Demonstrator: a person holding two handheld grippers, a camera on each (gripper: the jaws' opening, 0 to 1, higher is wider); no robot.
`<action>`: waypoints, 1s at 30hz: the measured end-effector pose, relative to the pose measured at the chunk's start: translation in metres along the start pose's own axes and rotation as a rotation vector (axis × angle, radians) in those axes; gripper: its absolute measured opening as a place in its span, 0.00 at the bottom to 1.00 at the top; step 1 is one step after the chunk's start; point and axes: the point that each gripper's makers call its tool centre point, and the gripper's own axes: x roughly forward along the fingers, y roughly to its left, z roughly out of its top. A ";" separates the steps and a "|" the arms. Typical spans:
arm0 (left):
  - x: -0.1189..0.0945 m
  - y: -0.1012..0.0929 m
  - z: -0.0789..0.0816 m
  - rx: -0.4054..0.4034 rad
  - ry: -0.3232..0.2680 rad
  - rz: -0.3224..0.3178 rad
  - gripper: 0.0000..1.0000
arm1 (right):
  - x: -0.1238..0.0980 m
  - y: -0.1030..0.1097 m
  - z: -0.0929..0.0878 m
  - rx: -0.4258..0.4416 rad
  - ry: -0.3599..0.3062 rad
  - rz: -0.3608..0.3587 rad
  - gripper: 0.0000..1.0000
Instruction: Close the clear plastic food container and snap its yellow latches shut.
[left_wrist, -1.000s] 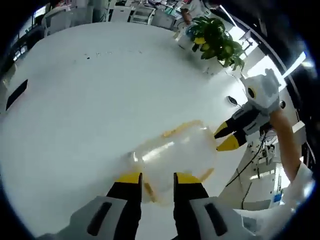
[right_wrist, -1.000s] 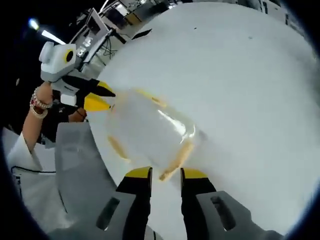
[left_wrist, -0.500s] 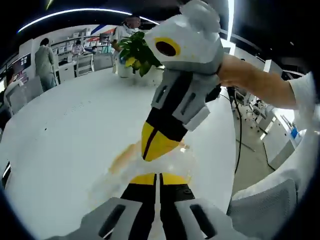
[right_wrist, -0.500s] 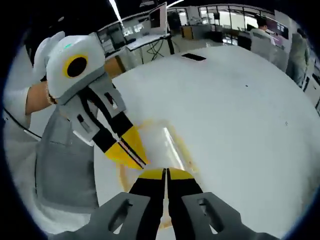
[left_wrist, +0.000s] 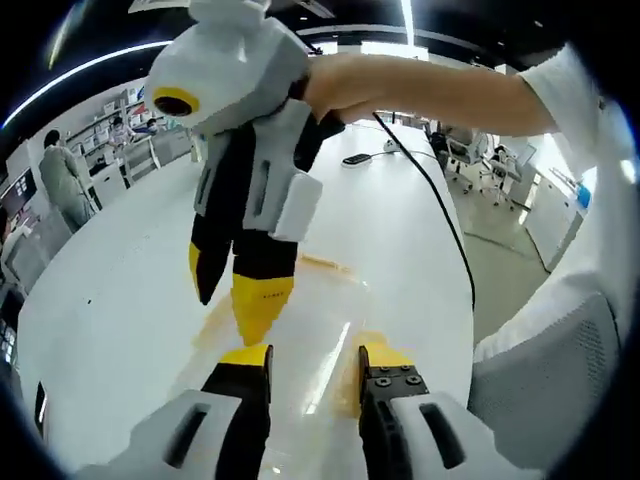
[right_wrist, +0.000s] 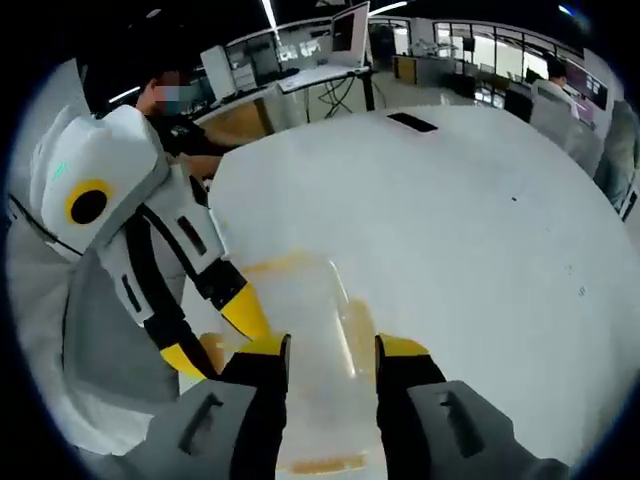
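Both tongs spread: left tongs (left_wrist: 310, 362), right tongs (right_wrist: 330, 350) straddling container (right_wrist: 305, 330) on white table (right_wrist: 480, 220).

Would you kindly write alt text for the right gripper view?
An open right hand-held gripper hovers over a clear plastic food container with yellow latches on a white table. The left hand-held gripper reaches down at the container's left edge.

Left tool (left_wrist: 312, 362): grey housing, black jaws, yellow tips. Right tool (right_wrist: 330, 347): same build; white rounded head, yellow-ringed lens, grey ribbed panels. Person wears white sleeve (left_wrist: 585, 85).
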 end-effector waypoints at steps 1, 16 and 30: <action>0.000 0.000 0.000 0.015 -0.004 0.005 0.39 | 0.001 -0.001 -0.001 -0.005 0.013 0.007 0.35; 0.007 0.002 -0.013 0.259 0.076 0.109 0.37 | 0.015 -0.002 -0.015 -0.011 0.201 0.125 0.34; 0.014 -0.001 -0.011 0.354 0.148 0.135 0.29 | 0.015 -0.002 -0.018 0.004 0.287 0.119 0.32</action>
